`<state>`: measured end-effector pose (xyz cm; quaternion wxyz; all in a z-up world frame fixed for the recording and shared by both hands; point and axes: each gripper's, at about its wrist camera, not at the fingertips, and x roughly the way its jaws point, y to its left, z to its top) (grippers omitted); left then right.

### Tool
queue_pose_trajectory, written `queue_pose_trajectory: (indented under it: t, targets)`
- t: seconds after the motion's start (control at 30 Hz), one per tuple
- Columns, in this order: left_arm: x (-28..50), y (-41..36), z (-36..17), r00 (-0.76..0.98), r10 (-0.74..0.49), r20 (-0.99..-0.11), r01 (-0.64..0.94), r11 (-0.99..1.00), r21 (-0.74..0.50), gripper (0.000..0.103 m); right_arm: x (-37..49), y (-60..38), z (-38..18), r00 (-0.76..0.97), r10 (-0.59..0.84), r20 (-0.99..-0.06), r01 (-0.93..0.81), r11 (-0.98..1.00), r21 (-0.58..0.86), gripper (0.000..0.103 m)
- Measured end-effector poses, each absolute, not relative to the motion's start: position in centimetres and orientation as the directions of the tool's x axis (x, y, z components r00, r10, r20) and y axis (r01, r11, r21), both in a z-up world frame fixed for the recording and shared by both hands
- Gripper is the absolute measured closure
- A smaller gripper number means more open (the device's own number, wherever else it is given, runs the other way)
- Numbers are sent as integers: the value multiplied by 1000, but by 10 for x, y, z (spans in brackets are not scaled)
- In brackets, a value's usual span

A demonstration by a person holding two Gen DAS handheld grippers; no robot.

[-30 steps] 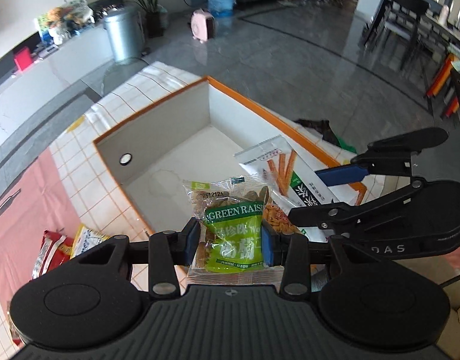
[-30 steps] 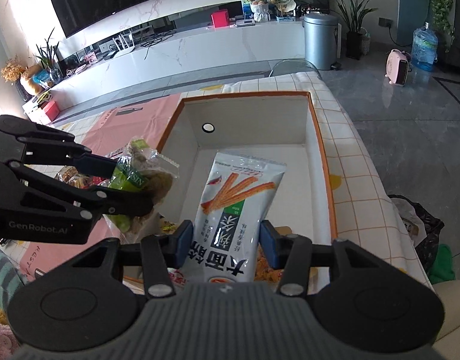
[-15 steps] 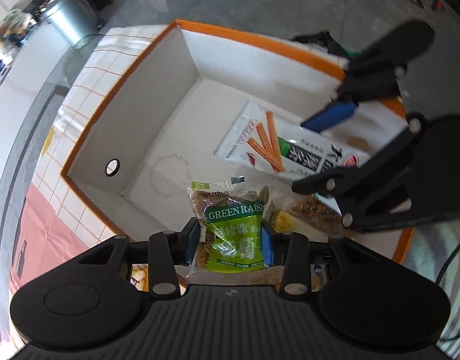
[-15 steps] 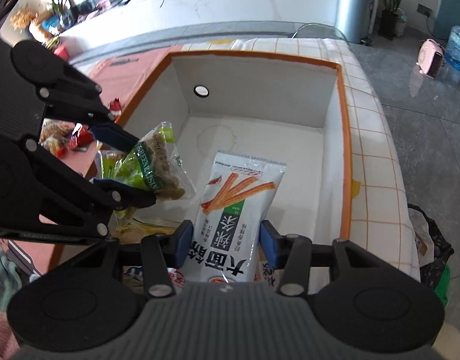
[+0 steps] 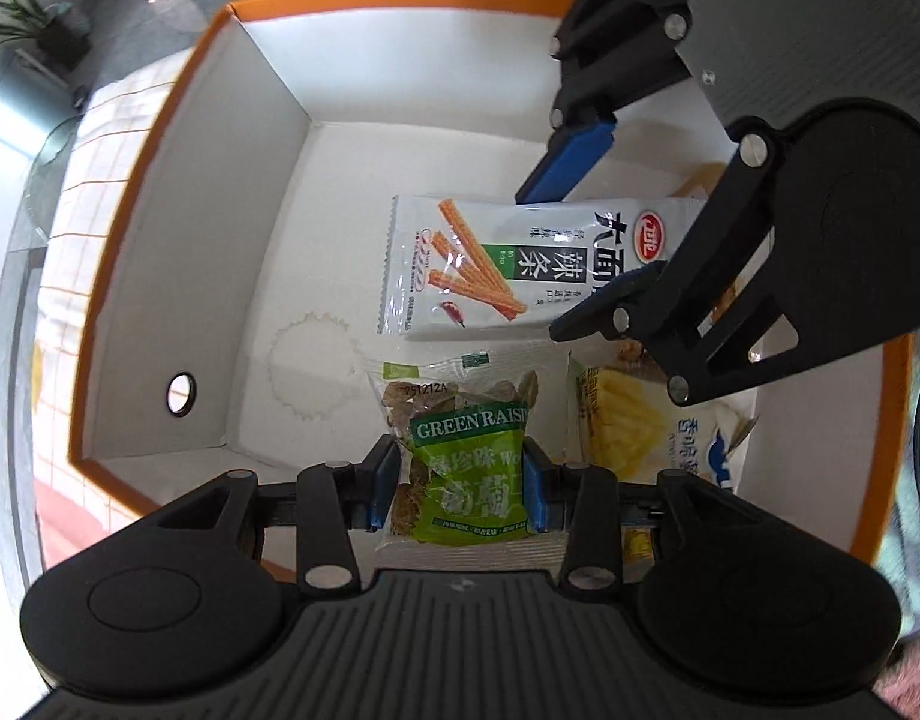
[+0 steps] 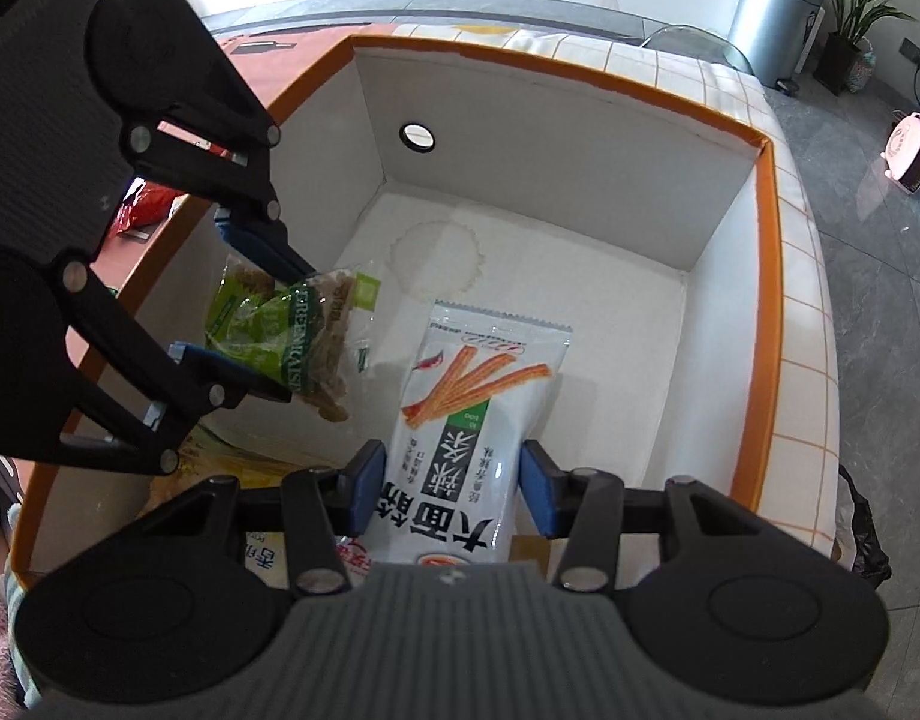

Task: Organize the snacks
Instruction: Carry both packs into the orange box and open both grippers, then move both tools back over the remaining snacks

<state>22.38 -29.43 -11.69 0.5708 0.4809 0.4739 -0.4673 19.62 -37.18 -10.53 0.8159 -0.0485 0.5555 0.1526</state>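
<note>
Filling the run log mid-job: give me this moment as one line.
left tool: shut on green raisin bag | right tool: shut on spicy stick packet | both over orange-rimmed box | neither released

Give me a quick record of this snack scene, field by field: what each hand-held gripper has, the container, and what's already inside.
left hand-held gripper: shut on green raisin bag, held over the box
right hand-held gripper: shut on white spicy-stick packet, held over the box
container: orange-rimmed white box, round hole in one wall
already inside: yellow snack packet at the near end
outside the box: red packet on the pink mat
</note>
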Motion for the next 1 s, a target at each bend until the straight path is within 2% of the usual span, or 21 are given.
queue_pose_trajectory:
  t: [0.27, 0.5, 0.8, 0.97, 1.0]
  targets:
    - [236, -294, -126, 73, -73, -995, 994, 91, 66, 54, 218, -370, -120, 270, 214, -939, -275, 951, 138, 56]
    - [241, -282, -119, 55, -117, -992, 993, 106, 42, 37, 226, -372, -126, 227, 231, -946, -226, 957, 180, 55]
    - [234, -257, -76, 58, -241, -969, 982, 189, 12, 36, 232, -363, -131, 206, 193, -959, -174, 972, 159, 53]
    - [221, -243, -49, 107, -280, -954, 967, 254, 34, 36, 231, -356, -121, 210, 150, -966, -131, 984, 124, 38]
    - [218, -239, -41, 121, -287, -950, 962, 270, 41, 36, 230, -355, -117, 216, 141, -966, -126, 985, 115, 38]
